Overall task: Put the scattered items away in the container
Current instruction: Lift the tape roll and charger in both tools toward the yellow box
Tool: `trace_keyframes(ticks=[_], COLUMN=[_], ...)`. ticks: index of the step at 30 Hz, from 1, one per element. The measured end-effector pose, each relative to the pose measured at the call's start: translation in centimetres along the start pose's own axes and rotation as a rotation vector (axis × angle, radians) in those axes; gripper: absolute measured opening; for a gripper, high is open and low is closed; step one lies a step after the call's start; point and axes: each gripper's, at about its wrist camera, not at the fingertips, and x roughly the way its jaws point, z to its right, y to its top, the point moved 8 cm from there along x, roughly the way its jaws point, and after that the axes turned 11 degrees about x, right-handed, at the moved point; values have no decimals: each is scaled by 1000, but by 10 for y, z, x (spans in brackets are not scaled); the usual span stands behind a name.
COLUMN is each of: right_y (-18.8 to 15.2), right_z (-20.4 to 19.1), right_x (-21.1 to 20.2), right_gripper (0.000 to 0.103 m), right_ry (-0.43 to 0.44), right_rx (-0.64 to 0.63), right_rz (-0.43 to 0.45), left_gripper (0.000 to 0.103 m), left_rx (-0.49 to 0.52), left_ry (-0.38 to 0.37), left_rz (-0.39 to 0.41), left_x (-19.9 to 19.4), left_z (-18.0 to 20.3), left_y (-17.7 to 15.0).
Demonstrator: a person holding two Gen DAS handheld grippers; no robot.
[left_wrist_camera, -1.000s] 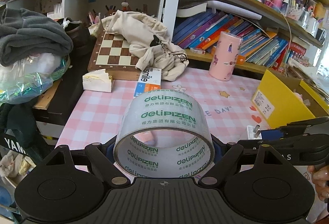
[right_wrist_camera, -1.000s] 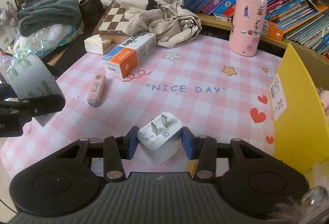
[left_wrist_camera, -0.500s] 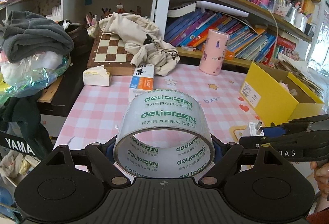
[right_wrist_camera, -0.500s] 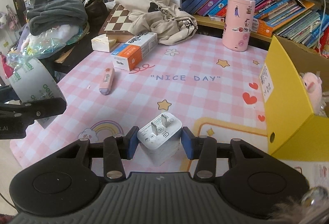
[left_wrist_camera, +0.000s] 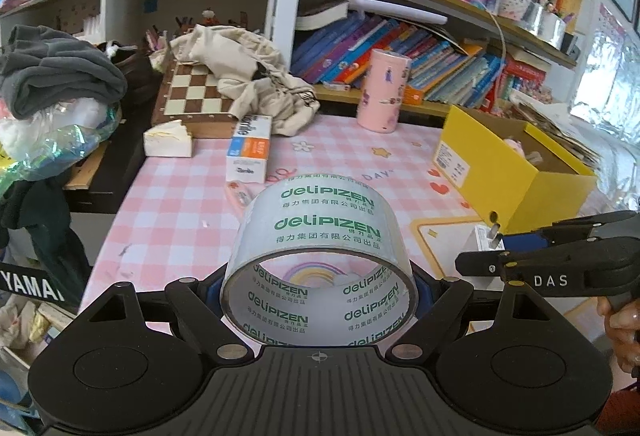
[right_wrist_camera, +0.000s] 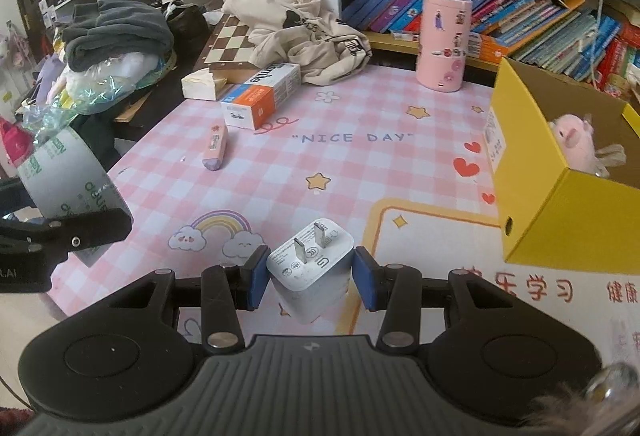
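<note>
Lifting back from the mat, left gripper clamping tape roll, right gripper clamping charger, yellow box now reachable for both drops.

The left gripper is built in matte black plastic — two round, disc-topped housings flank a ribbed central plate marked with a small crosshair. Angular black linkage arms are fastened with silver screws, and blue pads line the fingers. The right gripper is made alike, its blue pads plainly seen. From the side, white "DAS" lettering and a yellow dot are shown — bare skin of the right hand appears behind it.
</note>
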Motion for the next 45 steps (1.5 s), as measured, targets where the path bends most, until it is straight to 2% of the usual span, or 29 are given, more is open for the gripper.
trace_keyframes(ticks=[21, 28, 36, 45], right_y=[-22, -30, -39, -34], right_z=[33, 64, 112, 148], right_x=[-34, -45, -65, -79], right_gripper=[42, 42, 42, 42], right_ry=[-104, -163, -243, -271], right_rx=[84, 146, 240, 276], right_rz=[18, 26, 43, 62], left_gripper=[84, 84, 84, 84], left_rx=[88, 136, 217, 263], left_ry=[-124, -199, -307, -365], left_rz=[8, 0, -9, -4], left_x=[4, 21, 38, 52], left_z=[45, 72, 121, 157], left_y=[5, 15, 25, 40])
